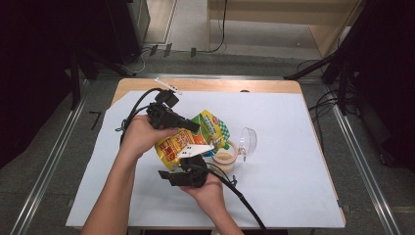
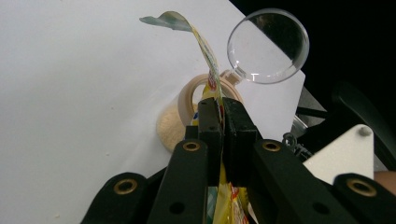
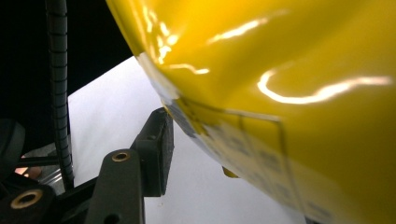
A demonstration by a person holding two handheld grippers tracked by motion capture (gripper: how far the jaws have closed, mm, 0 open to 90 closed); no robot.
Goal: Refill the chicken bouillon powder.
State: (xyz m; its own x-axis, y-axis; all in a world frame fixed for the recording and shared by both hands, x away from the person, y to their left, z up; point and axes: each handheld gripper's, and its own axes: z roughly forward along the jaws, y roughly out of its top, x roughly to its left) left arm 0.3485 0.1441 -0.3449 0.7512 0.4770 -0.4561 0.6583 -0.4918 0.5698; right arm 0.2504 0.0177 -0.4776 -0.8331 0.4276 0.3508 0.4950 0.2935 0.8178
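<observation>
We see a white sheet (image 1: 293,147) spread over the wooden table (image 1: 205,85), whose far edge stays bare. A small white strip (image 1: 168,85) lies on that bare wood. Beyond the table, black cables (image 1: 147,54) trail across the grey floor (image 1: 235,61) towards dark stands (image 1: 337,63).

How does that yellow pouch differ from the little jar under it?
The pouch is soft, glossy, printed yellow and green, held tilted in the air; the jar is rigid, beige, standing on the white sheet. The pouch is larger. The jar's clear lid is flipped open, and beige powder shows inside.
</observation>
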